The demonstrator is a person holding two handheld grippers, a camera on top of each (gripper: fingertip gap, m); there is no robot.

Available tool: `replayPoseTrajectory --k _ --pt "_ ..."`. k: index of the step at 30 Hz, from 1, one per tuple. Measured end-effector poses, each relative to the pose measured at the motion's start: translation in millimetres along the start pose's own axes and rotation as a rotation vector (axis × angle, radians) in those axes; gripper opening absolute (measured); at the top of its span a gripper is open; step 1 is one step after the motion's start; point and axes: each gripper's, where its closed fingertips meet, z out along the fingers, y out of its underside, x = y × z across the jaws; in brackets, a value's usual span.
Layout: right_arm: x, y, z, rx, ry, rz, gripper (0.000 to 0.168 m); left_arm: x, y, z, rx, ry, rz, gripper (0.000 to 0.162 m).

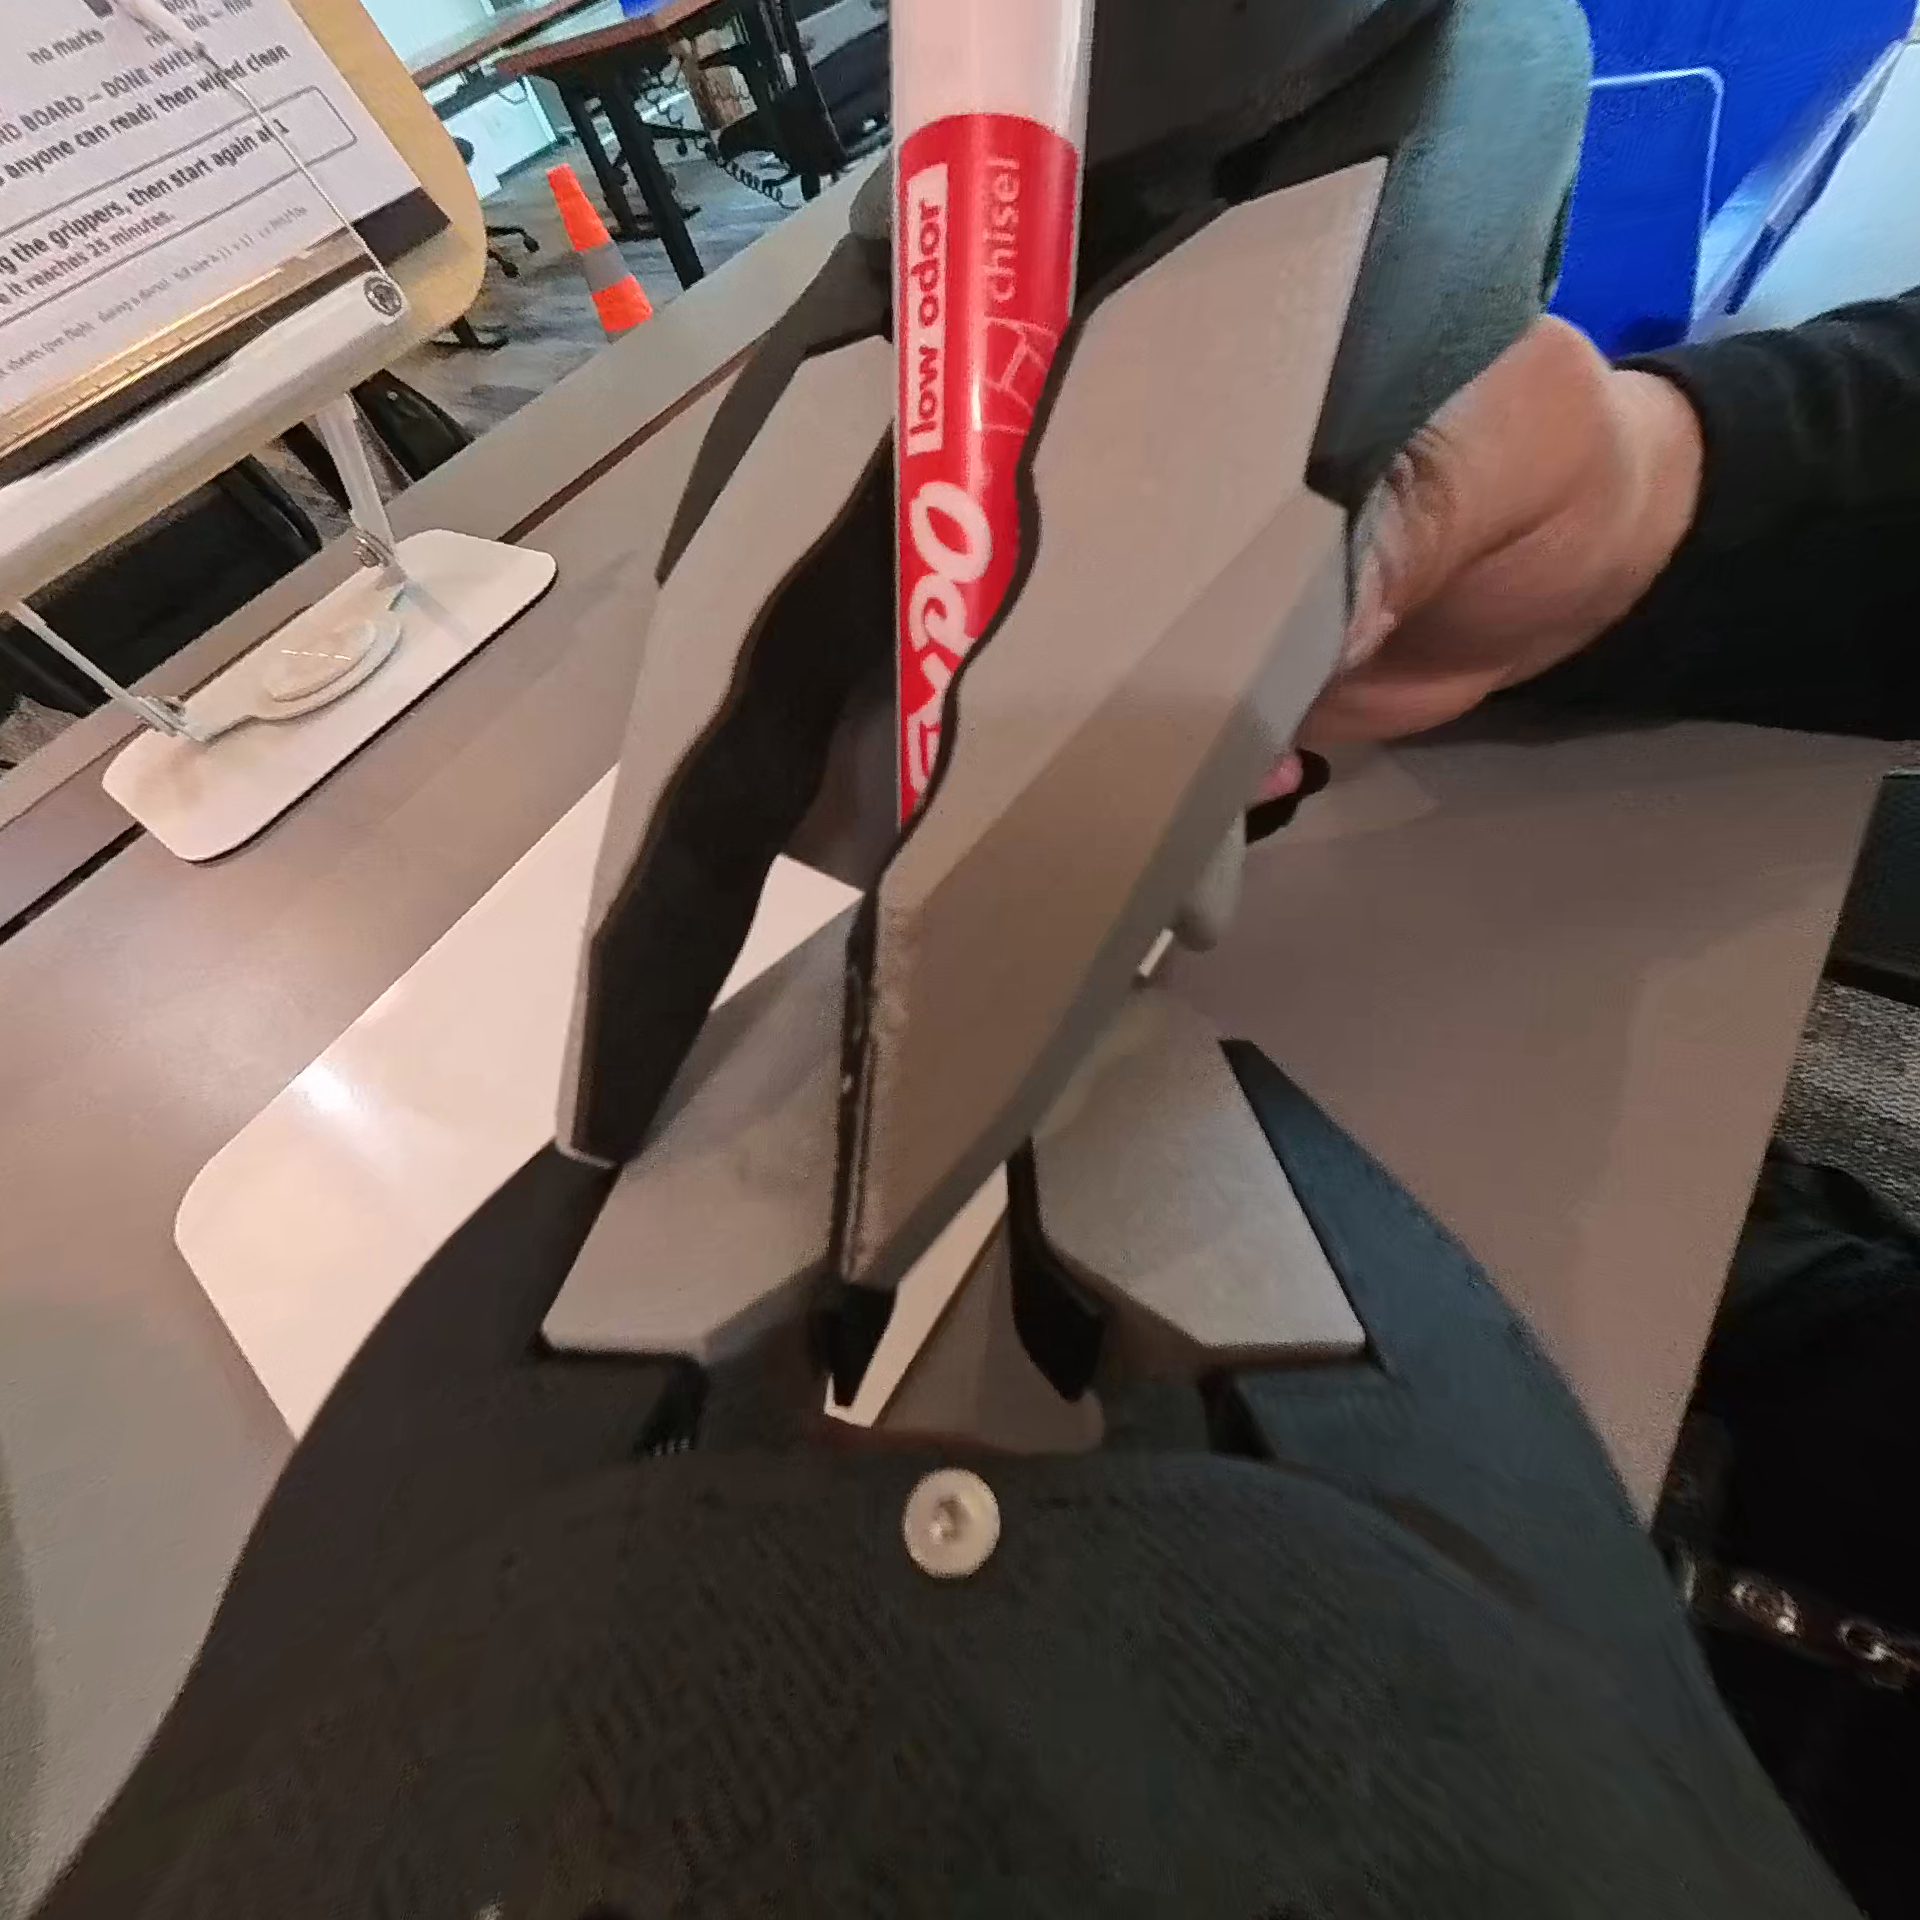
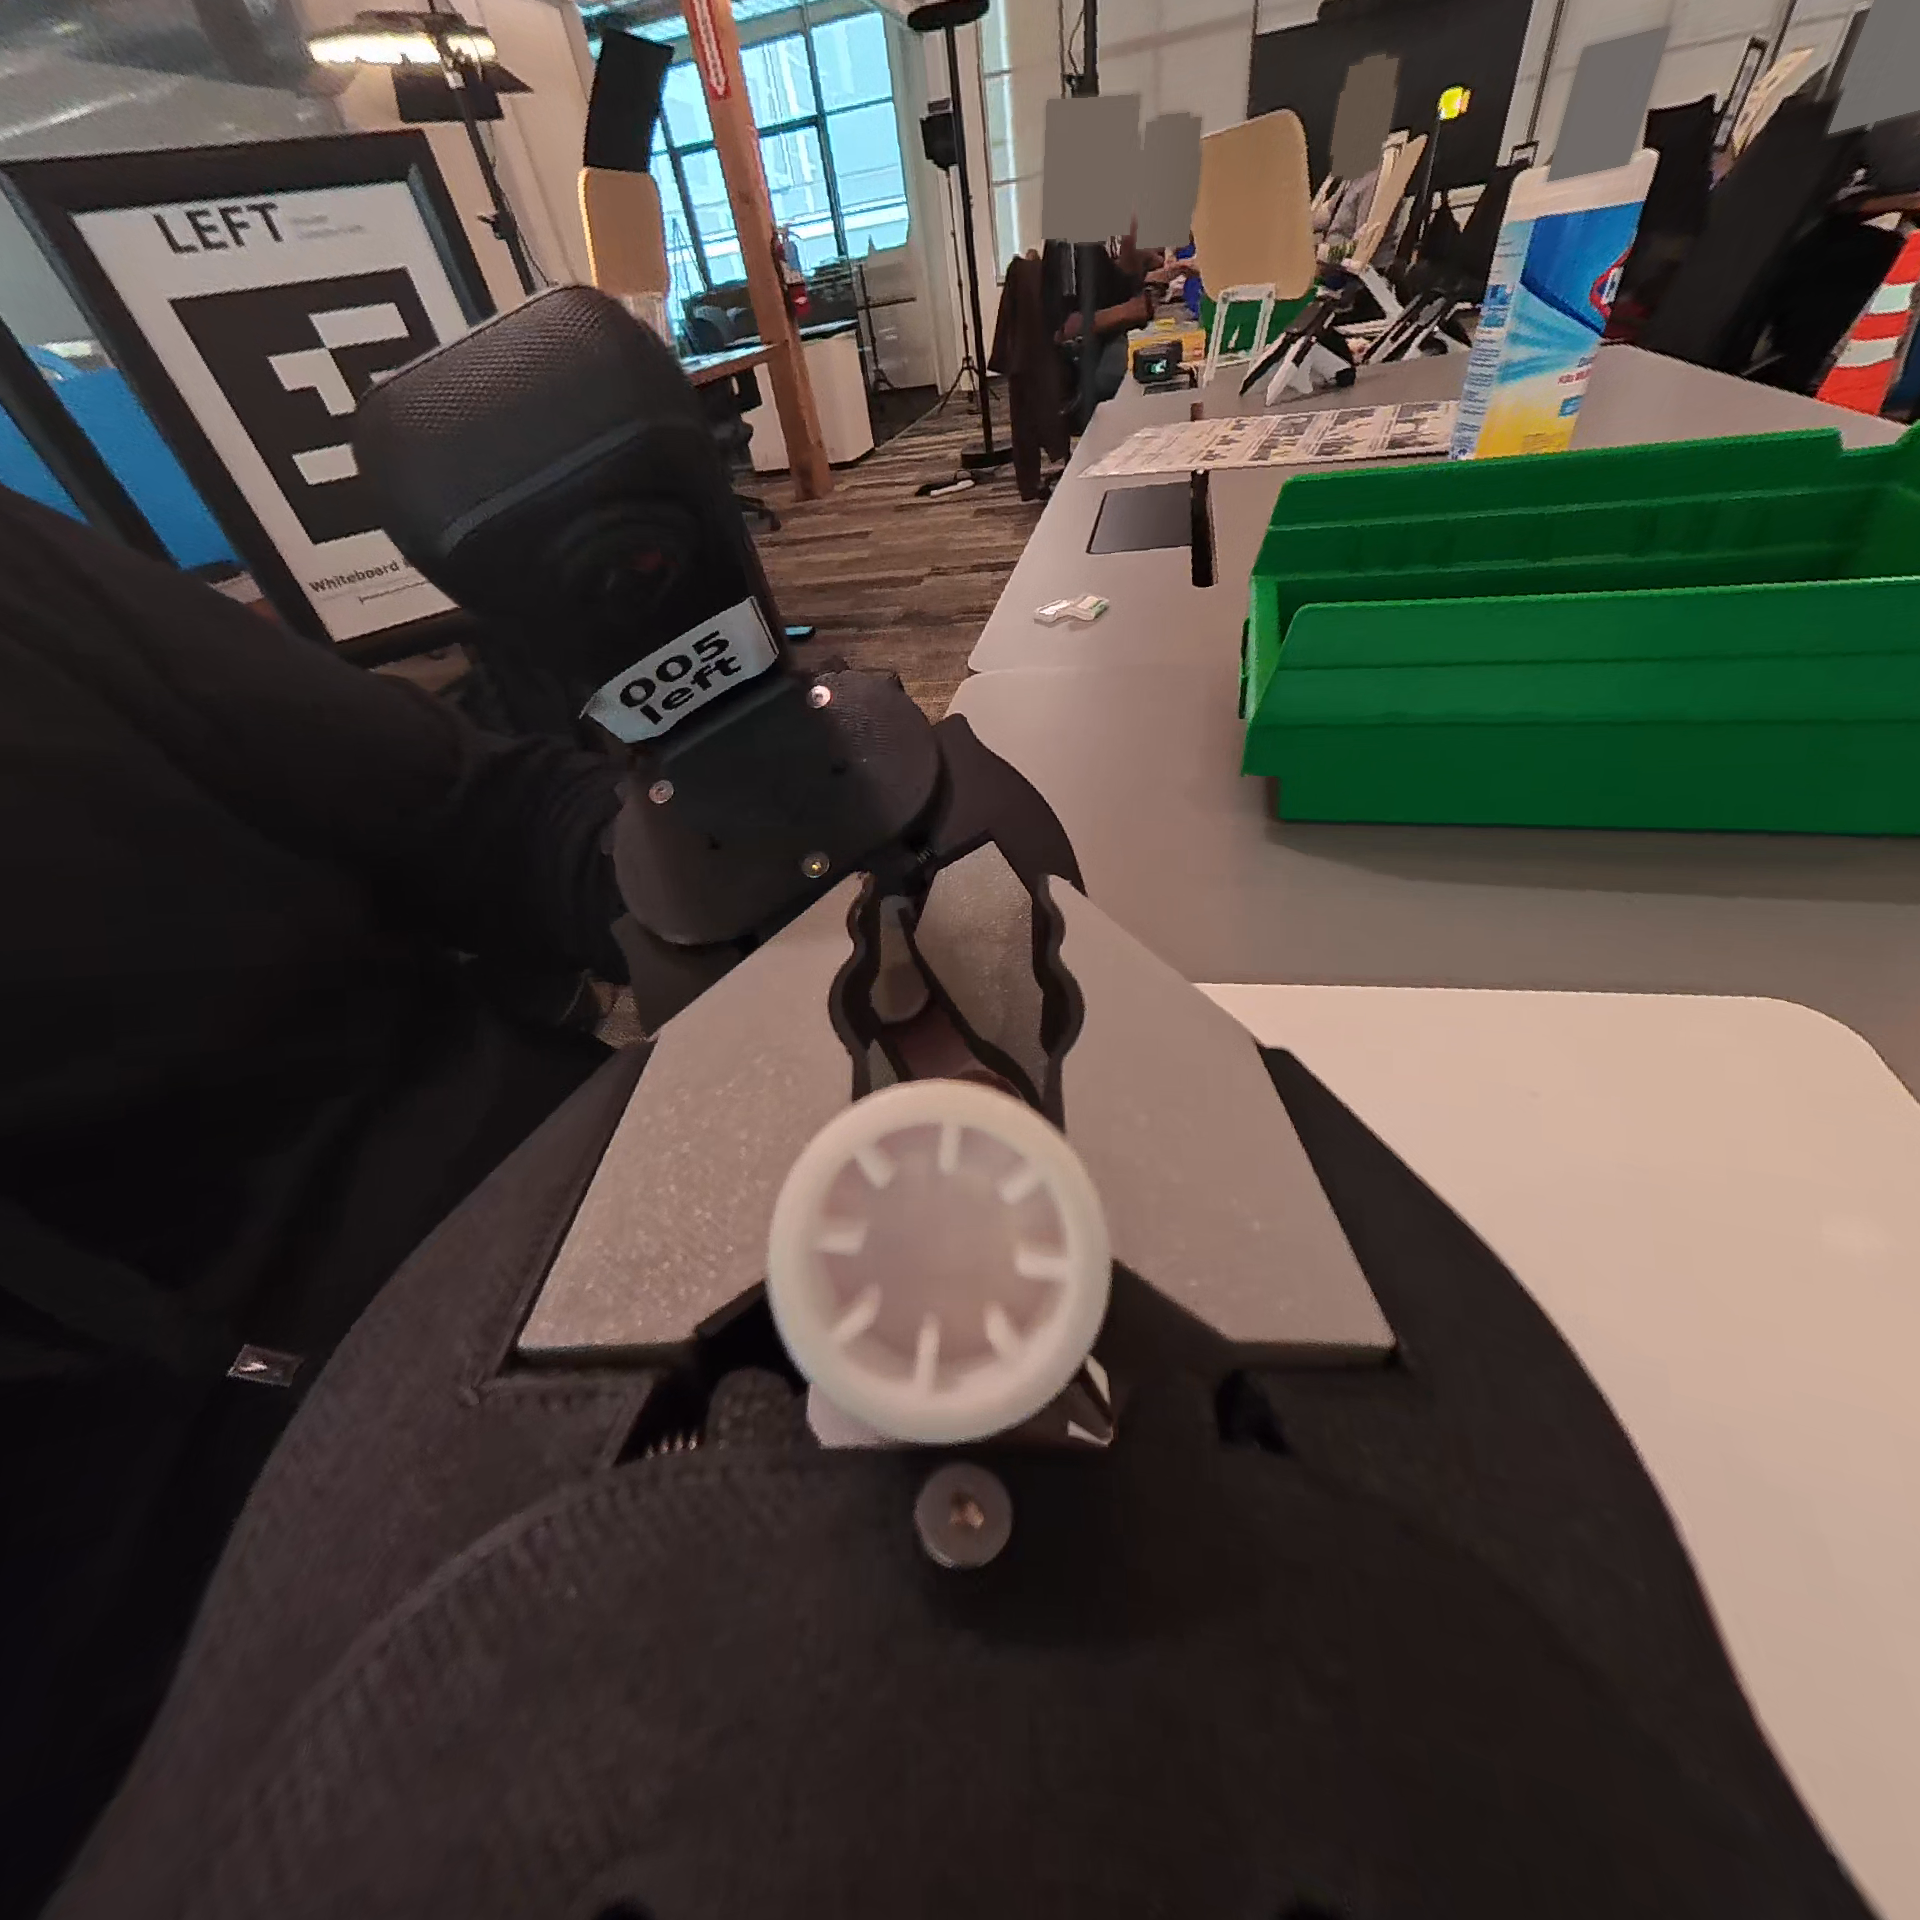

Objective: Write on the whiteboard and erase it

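Observation:
A white marker with a red label (image 1: 977, 364) is in the air above the whiteboard (image 1: 416, 1039). My right gripper (image 2: 956, 914) is shut on the marker along its length. The marker's round white rear end (image 2: 935, 1257) points at the right camera. In the left wrist view the right gripper (image 1: 727, 1195) points straight at the camera, and a hand (image 1: 1507, 540) holds it. Of my left gripper only the bases of its fingers (image 1: 1205, 1247) show. Its tips are hidden behind the right gripper's plates, so I cannot tell its grip. Its black body (image 2: 748, 790) faces the right camera.
The whiteboard (image 2: 1558, 1195) lies flat on a grey table (image 2: 1351, 914). A green bin (image 2: 1558, 675) stands behind it, with a tall wipes container (image 2: 1538, 312) farther back. A paper stand (image 1: 332, 675) is at the left. An orange cone (image 1: 603, 260) is on the floor. About 10 cm separates my left fingertips from my right.

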Motion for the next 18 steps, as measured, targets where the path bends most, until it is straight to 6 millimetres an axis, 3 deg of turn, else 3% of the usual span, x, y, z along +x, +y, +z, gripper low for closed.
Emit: replayPoseTrajectory --k 5,11,14,18 --pt "1.2 -3.2 -0.9 0.029 -0.002 0.037 0.026 -0.1 -0.5 -0.9 -0.006 0.007 0.005 0.010" --pt "-6.7 -2.5 2.1 0.009 0.006 -0.067 0.026 9.3 1.0 -8.5 -0.031 0.167 -0.098 0.011" --pt "-5.3 -2.8 3.9 -0.001 0.052 -0.141 0.026 24.9 0.1 -9.5 -0.023 0.291 -0.187 0.008" --pt "-28.8 -6.9 1.6 0.025 -0.110 -0.103 0.025 50.3 -8.6 -19.6 0.006 0.460 -0.189 0.005"
